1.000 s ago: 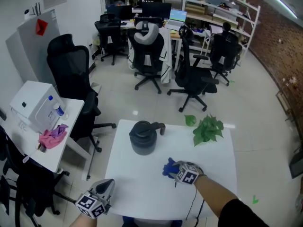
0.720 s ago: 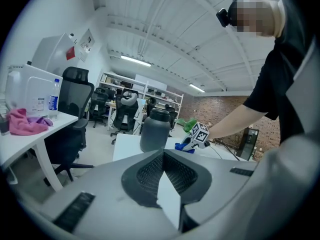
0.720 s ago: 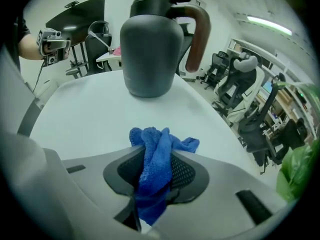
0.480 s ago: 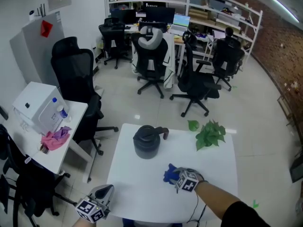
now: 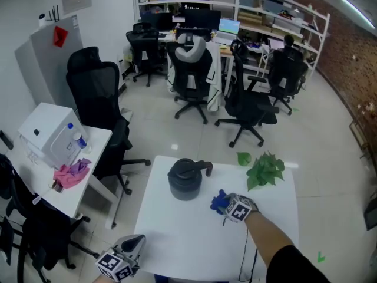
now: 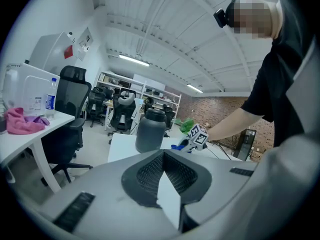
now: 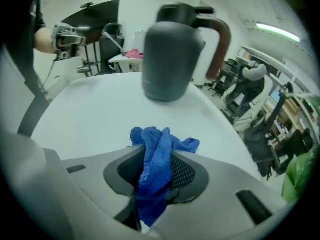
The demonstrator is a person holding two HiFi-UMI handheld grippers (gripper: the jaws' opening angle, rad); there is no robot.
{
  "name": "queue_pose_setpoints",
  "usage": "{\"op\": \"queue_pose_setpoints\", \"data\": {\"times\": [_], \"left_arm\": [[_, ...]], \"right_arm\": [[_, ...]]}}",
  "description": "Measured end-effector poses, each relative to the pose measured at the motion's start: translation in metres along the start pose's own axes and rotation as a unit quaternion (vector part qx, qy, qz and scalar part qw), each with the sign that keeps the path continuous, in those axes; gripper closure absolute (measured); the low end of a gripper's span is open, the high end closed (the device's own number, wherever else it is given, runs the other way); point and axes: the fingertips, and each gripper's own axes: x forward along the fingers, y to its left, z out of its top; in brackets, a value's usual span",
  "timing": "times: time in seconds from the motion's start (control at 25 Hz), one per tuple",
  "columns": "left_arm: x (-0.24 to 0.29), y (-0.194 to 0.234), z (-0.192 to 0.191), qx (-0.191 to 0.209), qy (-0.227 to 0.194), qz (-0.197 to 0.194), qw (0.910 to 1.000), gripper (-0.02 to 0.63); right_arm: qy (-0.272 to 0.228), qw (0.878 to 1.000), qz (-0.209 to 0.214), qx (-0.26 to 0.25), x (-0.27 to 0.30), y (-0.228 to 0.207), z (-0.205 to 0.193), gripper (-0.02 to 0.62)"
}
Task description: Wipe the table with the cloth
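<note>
A blue cloth [image 5: 219, 200] lies bunched on the white table [image 5: 177, 234], just right of a dark jug [image 5: 185, 179]. My right gripper [image 5: 228, 204] is shut on the cloth [image 7: 159, 149], which sticks out in front of its jaws and hangs down between the pads onto the tabletop. In the right gripper view the jug [image 7: 172, 54] stands close ahead. My left gripper [image 5: 131, 245] hovers off the table's near left corner. Its jaws meet at the tips with nothing between them [image 6: 163, 154].
A green leafy plant [image 5: 265, 170] lies at the table's far right corner. A side desk [image 5: 88, 175] with a white box, a bottle and a pink rag [image 5: 72, 173] stands to the left. Black office chairs [image 5: 97, 99] fill the floor beyond.
My right gripper has pushed the cloth away from me across the table, up beside the jug. The left gripper has stayed low by the near left corner.
</note>
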Motion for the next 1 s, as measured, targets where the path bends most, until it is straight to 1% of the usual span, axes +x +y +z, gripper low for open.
{"op": "queue_pose_setpoints", "data": {"times": [0.08,0.12,0.2,0.28,0.44,0.52,0.56,0.68,0.8,0.88,1.0], "left_arm": [[-0.004,0.002,-0.001,0.003,-0.003,0.005,1.0000,0.606],[-0.006,0.004,-0.001,0.004,-0.007,0.008,0.9999,0.606],[-0.009,0.007,0.000,0.005,-0.011,0.014,0.9998,0.606],[-0.012,0.006,0.002,0.004,-0.010,0.015,0.9998,0.606],[-0.012,-0.008,0.008,0.000,-0.014,0.006,0.9999,0.606],[-0.012,-0.017,0.013,-0.001,-0.016,0.000,0.9999,0.606],[-0.012,-0.022,0.016,0.001,-0.018,-0.004,0.9998,0.606],[-0.013,-0.036,0.025,0.004,-0.029,-0.011,0.9995,0.606],[-0.014,-0.047,0.032,0.007,-0.041,-0.015,0.9990,0.606],[-0.015,-0.054,0.032,0.012,-0.041,-0.019,0.9989,0.606],[-0.010,-0.066,0.032,0.017,-0.042,-0.028,0.9985,0.606]], "right_arm": [[0.023,0.999,-0.027,0.018,0.002,-0.033,-0.002,0.492],[0.029,0.999,-0.035,0.021,0.001,-0.042,-0.001,0.492],[0.023,0.999,-0.040,0.025,0.001,-0.040,0.004,0.494],[0.010,0.999,-0.027,0.026,0.001,-0.013,0.005,0.502],[-0.002,1.000,0.025,0.014,-0.020,0.072,-0.004,0.498],[-0.021,0.998,0.044,0.034,-0.038,0.106,-0.010,0.494],[-0.040,0.997,0.045,0.050,-0.050,0.116,-0.009,0.494],[-0.114,0.989,0.018,0.094,-0.102,0.130,-0.001,0.494],[-0.172,0.978,-0.021,0.120,-0.165,0.136,-0.004,0.494],[-0.190,0.971,-0.053,0.136,-0.207,0.140,-0.024,0.494],[-0.182,0.963,-0.110,0.165,-0.266,0.140,-0.086,0.494]]}}
